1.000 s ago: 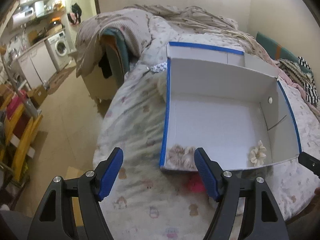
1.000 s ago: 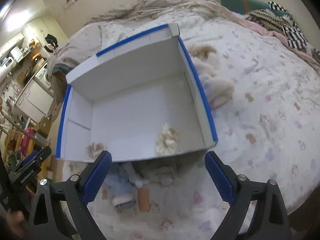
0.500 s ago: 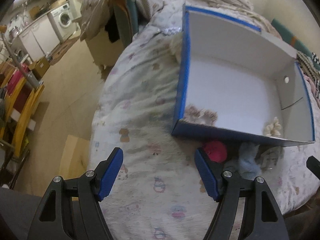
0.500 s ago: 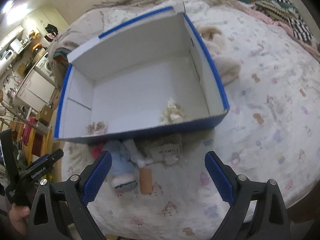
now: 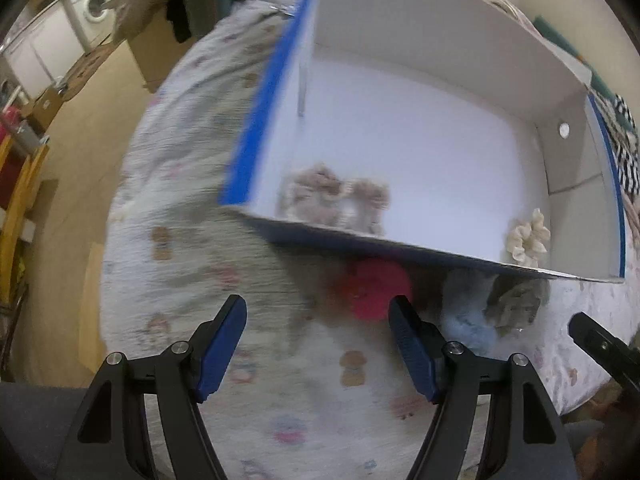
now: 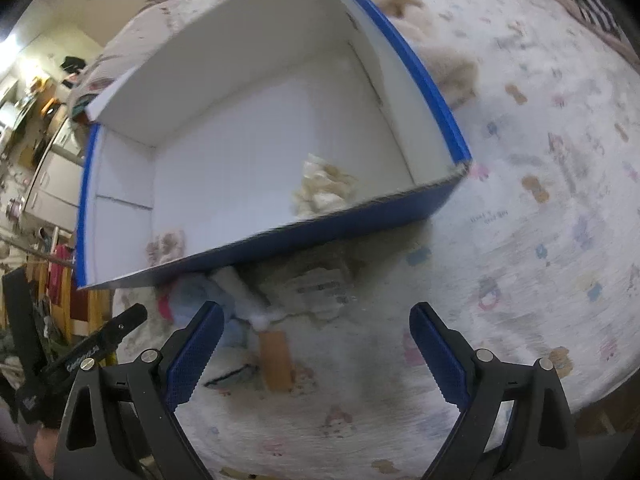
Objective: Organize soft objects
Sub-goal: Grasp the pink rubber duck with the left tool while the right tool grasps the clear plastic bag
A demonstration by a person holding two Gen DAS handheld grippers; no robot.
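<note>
Bed (image 6: 540, 216) with printed sheet; wood floor (image 5: 80, 128) and washer (image 5: 94, 6) at left. Blue-sided box (image 5: 420, 140) lies on bed, two scrunchies inside: tan (image 5: 332, 200), cream (image 5: 526, 238). Red pompom (image 5: 374, 292), blue toy (image 6: 200, 300), and grey item against its near wall. Left gripper (image 5: 318, 344) and right gripper (image 6: 316, 354) hover low over sheet, jaws wide, empty.
</note>
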